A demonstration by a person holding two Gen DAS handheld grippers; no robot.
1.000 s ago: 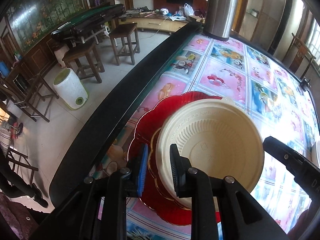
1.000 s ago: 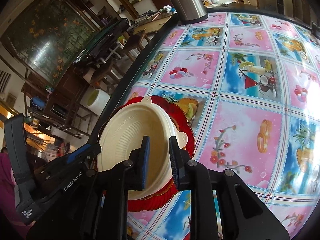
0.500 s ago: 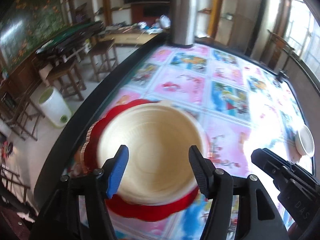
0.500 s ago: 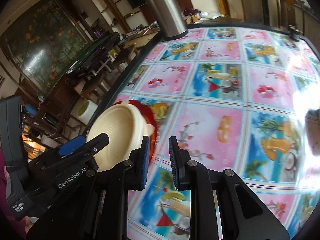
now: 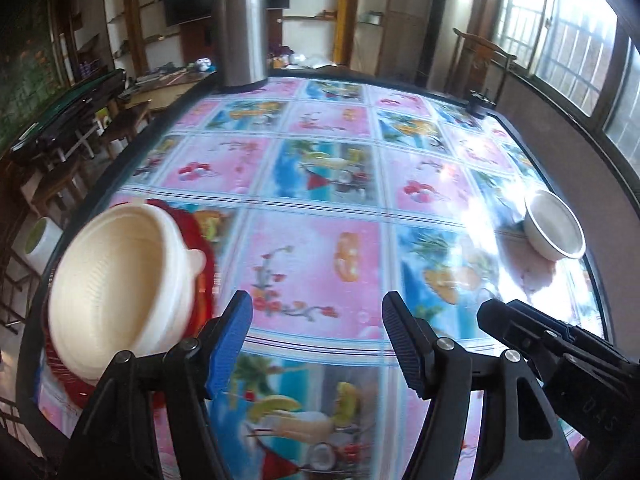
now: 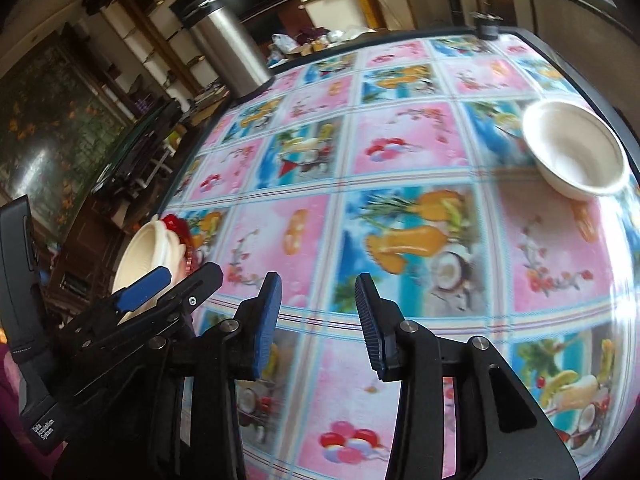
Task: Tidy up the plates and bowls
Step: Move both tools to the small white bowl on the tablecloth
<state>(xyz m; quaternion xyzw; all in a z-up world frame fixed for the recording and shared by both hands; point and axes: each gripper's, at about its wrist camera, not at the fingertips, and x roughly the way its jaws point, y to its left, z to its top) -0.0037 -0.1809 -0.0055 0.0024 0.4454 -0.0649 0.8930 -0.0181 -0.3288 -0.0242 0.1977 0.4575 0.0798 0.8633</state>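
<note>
A cream plastic bowl (image 5: 120, 276) sits on a red scalloped plate (image 5: 200, 240) at the table's left edge; both also show in the right wrist view, the bowl (image 6: 148, 252) and the plate (image 6: 178, 226). A white bowl (image 5: 554, 226) stands alone near the right edge, also in the right wrist view (image 6: 574, 150). My left gripper (image 5: 316, 340) is open and empty, to the right of the cream bowl. My right gripper (image 6: 318, 320) is open and empty, over the table's middle, well short of the white bowl.
A tall steel thermos (image 5: 240, 28) stands at the table's far left corner. The table (image 5: 320, 248) has a glossy fruit-print cloth and a dark rim. A small black object (image 5: 480, 102) sits at the far right edge. Stools and a white bin stand on the floor left.
The left gripper let go of the cream bowl, opened wide and swung right. The right gripper opened and swung right, bringing the white bowl into view.
</note>
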